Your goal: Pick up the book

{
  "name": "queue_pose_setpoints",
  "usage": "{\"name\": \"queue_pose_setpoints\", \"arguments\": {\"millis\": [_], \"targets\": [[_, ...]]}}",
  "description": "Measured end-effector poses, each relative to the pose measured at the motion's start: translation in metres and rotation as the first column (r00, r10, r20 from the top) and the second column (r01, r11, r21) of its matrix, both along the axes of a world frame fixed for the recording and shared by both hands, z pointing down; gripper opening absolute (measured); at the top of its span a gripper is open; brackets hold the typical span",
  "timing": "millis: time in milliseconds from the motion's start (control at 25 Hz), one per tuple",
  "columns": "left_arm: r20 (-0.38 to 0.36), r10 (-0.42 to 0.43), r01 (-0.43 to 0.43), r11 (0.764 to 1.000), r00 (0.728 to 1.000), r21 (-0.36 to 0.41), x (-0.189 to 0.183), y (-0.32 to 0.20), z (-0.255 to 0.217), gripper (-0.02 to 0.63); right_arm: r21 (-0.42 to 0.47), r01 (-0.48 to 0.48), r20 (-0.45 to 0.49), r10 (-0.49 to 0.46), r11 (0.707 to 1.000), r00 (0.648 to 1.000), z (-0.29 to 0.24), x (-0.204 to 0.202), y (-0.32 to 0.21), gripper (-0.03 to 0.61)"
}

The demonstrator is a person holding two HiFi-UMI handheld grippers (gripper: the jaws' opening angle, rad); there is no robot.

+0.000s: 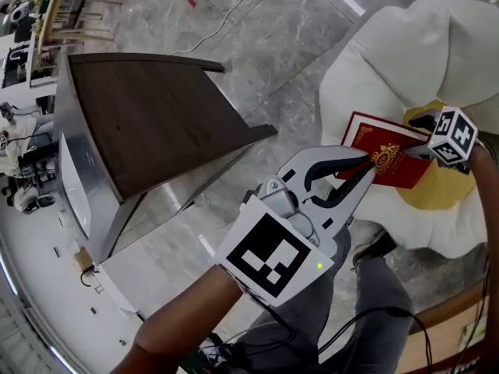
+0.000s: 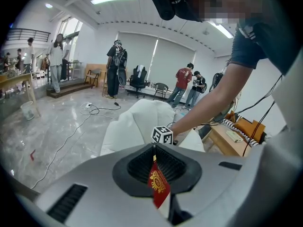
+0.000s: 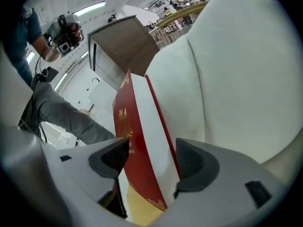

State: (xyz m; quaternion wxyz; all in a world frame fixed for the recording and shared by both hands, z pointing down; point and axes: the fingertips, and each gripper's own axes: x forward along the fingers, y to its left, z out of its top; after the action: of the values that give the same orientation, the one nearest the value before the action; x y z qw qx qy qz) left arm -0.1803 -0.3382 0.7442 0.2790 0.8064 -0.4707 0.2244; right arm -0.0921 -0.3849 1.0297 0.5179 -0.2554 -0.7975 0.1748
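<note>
A red hardcover book (image 1: 386, 150) with gold print rests on a white beanbag seat (image 1: 405, 45), over a yellow cushion (image 1: 444, 189). My left gripper (image 1: 365, 168) comes in from the left, shut on the book's near corner. In the left gripper view the book (image 2: 158, 186) shows edge-on, pinched between the pads. My right gripper (image 1: 417, 137) is at the book's right end. In the right gripper view the book (image 3: 142, 126) stands between the spread jaws of this gripper (image 3: 151, 157), and the pads do not press on it.
A dark wood-topped cabinet (image 1: 156, 115) stands to the left on the marble floor. The person's grey trouser legs (image 1: 366, 302) are below the grippers. A wooden bench edge (image 1: 460, 326) is at bottom right. Several people stand far off (image 2: 116, 67).
</note>
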Motion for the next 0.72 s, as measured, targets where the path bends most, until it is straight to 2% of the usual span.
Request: {"name": "queue_pose_setpoints", "arguments": {"millis": [240, 360, 480, 560, 720], "targets": [[0.012, -0.002, 0.002, 1.0, 1.0, 0.003, -0.008, 0.0, 0.008, 0.017, -0.1, 0.129, -0.053, -0.135, 0.987, 0.989, 0.021, 0.001, 0.006, 0.342], [0.016, -0.009, 0.009, 1.0, 1.0, 0.012, -0.016, 0.0, 0.011, 0.017, -0.161, 0.246, -0.094, -0.263, 0.956, 0.96, 0.025, 0.007, 0.022, 0.35], [0.013, -0.024, 0.024, 1.0, 1.0, 0.002, -0.018, 0.001, 0.018, 0.017, -0.164, 0.371, -0.114, -0.391, 0.914, 0.913, 0.029, 0.019, 0.04, 0.325], [0.007, -0.026, 0.026, 1.0, 1.0, -0.006, -0.015, 0.001, 0.019, 0.017, -0.154, 0.396, -0.119, -0.415, 0.905, 0.902, 0.027, 0.028, 0.047, 0.285], [0.003, -0.028, 0.028, 1.0, 1.0, -0.002, -0.01, -0.003, 0.01, 0.017, -0.102, 0.352, -0.131, -0.364, 0.93, 0.922, 0.008, 0.038, 0.043, 0.275]]}}
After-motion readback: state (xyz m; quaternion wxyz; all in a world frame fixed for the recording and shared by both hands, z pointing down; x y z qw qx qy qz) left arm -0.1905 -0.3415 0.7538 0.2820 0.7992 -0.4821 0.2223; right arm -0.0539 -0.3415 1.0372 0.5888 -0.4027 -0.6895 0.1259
